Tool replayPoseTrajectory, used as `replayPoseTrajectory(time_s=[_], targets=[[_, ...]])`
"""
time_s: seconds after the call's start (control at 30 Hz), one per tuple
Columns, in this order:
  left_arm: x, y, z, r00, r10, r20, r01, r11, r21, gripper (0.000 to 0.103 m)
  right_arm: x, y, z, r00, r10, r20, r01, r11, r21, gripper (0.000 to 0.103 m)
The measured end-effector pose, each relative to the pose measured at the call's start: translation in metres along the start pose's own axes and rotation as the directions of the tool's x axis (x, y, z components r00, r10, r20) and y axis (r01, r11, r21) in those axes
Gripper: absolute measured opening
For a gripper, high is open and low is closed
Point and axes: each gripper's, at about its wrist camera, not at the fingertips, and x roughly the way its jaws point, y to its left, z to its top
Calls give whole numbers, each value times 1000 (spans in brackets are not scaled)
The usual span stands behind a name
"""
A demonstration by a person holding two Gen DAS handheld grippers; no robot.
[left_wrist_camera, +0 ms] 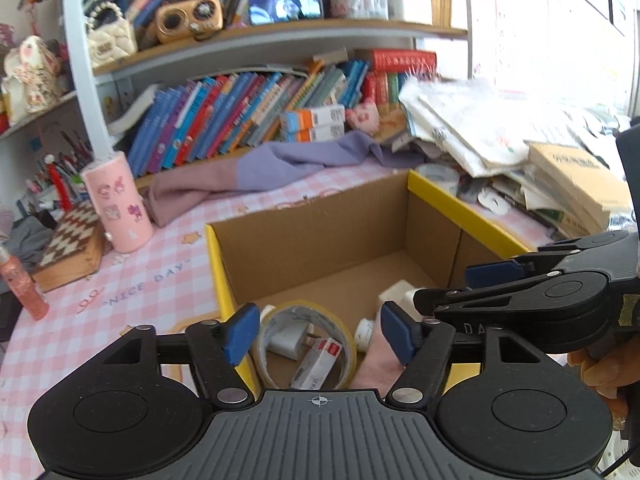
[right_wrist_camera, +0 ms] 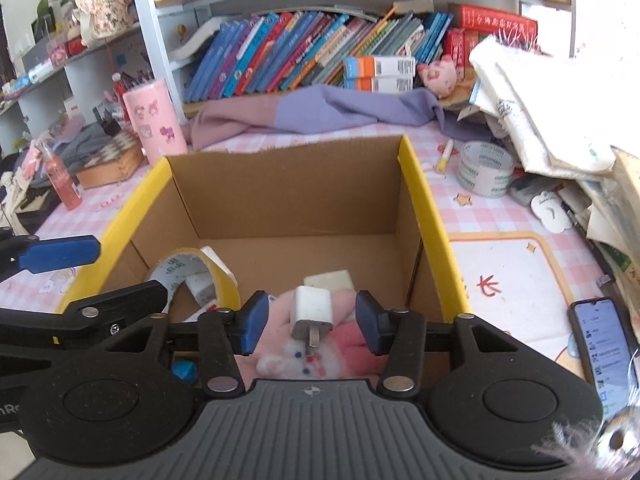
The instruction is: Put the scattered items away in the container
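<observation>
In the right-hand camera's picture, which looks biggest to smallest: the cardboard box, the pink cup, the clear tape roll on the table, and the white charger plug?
1. Cardboard box
2. Pink cup
3. Clear tape roll and white charger plug: about alike; the plug is nearer the camera, so unsure.

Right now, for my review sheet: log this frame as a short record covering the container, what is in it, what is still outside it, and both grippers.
container: cardboard box with yellow edges, open top, on a pink checked tablecloth
inside: yellow tape roll, white charger lying on a pink plush item, small red-and-white box
outside, right of box: clear tape roll, yellow marker, phone
left gripper: open, empty, above the box
right gripper: open, charger between the jaws but not clamped
</observation>
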Motion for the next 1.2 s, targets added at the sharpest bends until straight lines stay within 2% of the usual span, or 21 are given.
replayPoseTrajectory(time_s=[0.07,0.17,0.43,0.6,1.0,1.2], targets=[[-8,1,0,1000,14,17,-13,1000,-11,77,-8,1,0,1000,1,20,-1,1000,-2,56],[-17,3,-4,999,25,33,-25,999,-23,79,-18,4,-2,999,4,43,-4,1000,-8,59],[-39,6,-18,999,20,49,-19,999,-39,81,-46,14,-15,997,-15,71,16,1000,-6,62],[-57,17,-27,997,38,72,-33,997,-75,87,-59,25,-22,997,-27,77,28,1000,-2,63],[-103,52,-61,997,59,58,-51,991,-125,88,-92,68,-50,995,-42,87,42,999,10,66],[-124,60,-76,996,71,51,-65,991,-117,88,-109,87,-65,992,-71,102,69,997,25,66]])
